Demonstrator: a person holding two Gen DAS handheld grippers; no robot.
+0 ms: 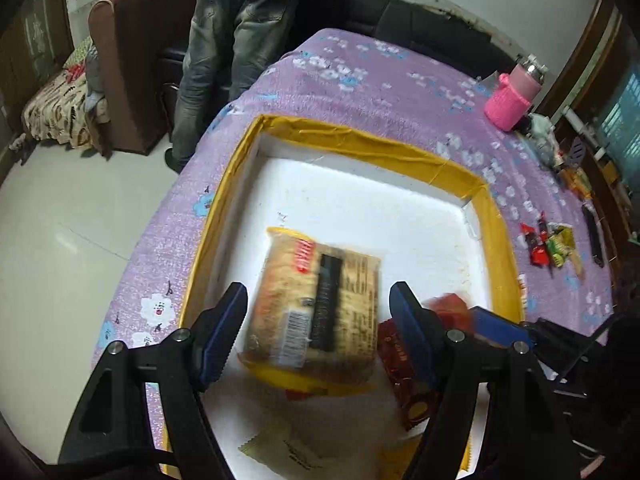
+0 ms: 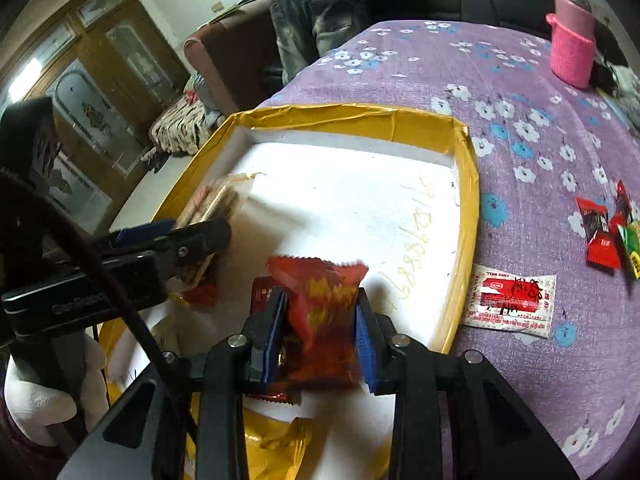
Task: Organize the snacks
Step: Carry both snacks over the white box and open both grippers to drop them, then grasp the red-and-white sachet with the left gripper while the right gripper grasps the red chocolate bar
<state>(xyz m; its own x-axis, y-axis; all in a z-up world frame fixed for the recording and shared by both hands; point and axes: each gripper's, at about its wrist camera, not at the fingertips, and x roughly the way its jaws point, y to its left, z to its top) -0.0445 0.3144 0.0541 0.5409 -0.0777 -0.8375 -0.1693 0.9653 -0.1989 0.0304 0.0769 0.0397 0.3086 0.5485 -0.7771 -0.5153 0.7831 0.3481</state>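
A yellow-rimmed white box [image 1: 360, 140] [image 2: 468, 200] lies on the purple floral tablecloth. My left gripper [image 1: 320, 312] is open above a yellow-edged cracker pack [image 1: 316, 308], which is blurred and lies inside the box; the pack also shows in the right wrist view [image 2: 216, 204]. My right gripper [image 2: 320, 312] is shut on an orange-red snack packet [image 2: 320, 304] over the box, above a dark red packet [image 2: 262, 292]. That dark red packet [image 1: 404, 364] lies beside the left gripper's right finger. Loose snacks [image 2: 604, 236] [image 1: 548, 244] lie on the cloth to the right.
A red-and-white sachet [image 2: 510, 300] lies just outside the box's right wall. A pink knitted bottle [image 1: 512, 100] [image 2: 570, 44] stands at the far right. A person in jeans [image 1: 236, 48] stands at the table's far edge by a brown sofa [image 1: 128, 80].
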